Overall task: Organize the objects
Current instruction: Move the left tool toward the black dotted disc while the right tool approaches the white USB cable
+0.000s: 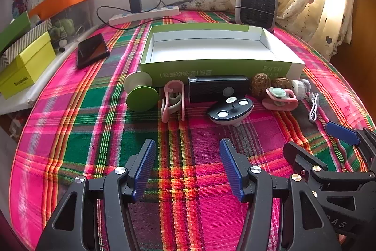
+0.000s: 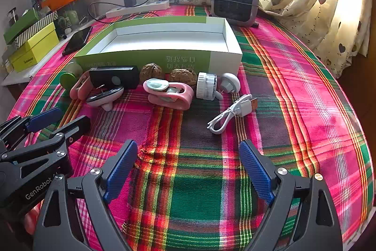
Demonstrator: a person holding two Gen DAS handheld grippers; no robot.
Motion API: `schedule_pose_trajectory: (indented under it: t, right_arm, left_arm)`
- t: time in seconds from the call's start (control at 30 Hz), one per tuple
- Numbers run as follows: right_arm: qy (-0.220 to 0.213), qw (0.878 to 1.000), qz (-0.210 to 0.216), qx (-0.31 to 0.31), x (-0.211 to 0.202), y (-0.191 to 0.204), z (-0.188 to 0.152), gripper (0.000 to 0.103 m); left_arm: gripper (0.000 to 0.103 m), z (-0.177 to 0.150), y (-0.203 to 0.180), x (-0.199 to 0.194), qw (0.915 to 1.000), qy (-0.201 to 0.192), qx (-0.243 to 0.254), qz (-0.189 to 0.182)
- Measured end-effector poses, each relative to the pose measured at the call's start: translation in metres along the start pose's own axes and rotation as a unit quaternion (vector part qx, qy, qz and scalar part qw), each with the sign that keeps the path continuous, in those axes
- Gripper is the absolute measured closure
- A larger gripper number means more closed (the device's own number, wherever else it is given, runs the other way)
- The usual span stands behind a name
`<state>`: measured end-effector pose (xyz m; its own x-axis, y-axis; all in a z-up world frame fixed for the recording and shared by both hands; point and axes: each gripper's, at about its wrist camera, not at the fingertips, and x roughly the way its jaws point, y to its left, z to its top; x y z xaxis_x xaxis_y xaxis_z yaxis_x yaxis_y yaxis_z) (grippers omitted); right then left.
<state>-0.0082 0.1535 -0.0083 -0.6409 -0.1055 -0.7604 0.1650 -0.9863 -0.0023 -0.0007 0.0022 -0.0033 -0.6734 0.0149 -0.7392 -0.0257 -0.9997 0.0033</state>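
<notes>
1. Your right gripper [image 2: 188,168] hovers over the plaid cloth [image 2: 199,192] of the desk with its jaws spread wide and nothing between them; your left gripper [image 1: 188,166] is likewise released and empty, just beside it
2. The white cable [image 2: 231,113] is the loose item nearest your right jaws: ahead and slightly right of their gap, well apart from the left gripper, so the right hand looks the better choice for it
3. The cable's long axis runs diagonally, from the looped end near you up and right to the plug, so it lies skew to the line between your pads
4. It looks thin, limp and coiled in a loose bundle, lying flat on the cloth; judge it likely to sag or unwind when lifted
5. The open green-and-white box [image 2: 225,58] stands empty behind the row of small items, beyond the cable; it seems the likely destination, though the task does not say so
</notes>
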Motion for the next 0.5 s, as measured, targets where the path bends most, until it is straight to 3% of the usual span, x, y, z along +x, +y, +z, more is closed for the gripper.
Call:
schedule_pose_trajectory:
  t: [0.27, 0.5]
  right_arm:
    - [0.007, 0.999, 0.027, -0.024, -0.002, -0.008, -0.001, 0.015]
    - [0.007, 0.999, 0.037, 0.0, -0.001, -0.026, 0.003, 0.015]
  left_arm:
    - [0.048, -0.001, 0.007, -0.002, 0.999, -0.001, 0.028, -0.034]
    - [0.048, 0.004, 0.016, -0.002, 0.9971, 0.006, 0.036, -0.066]
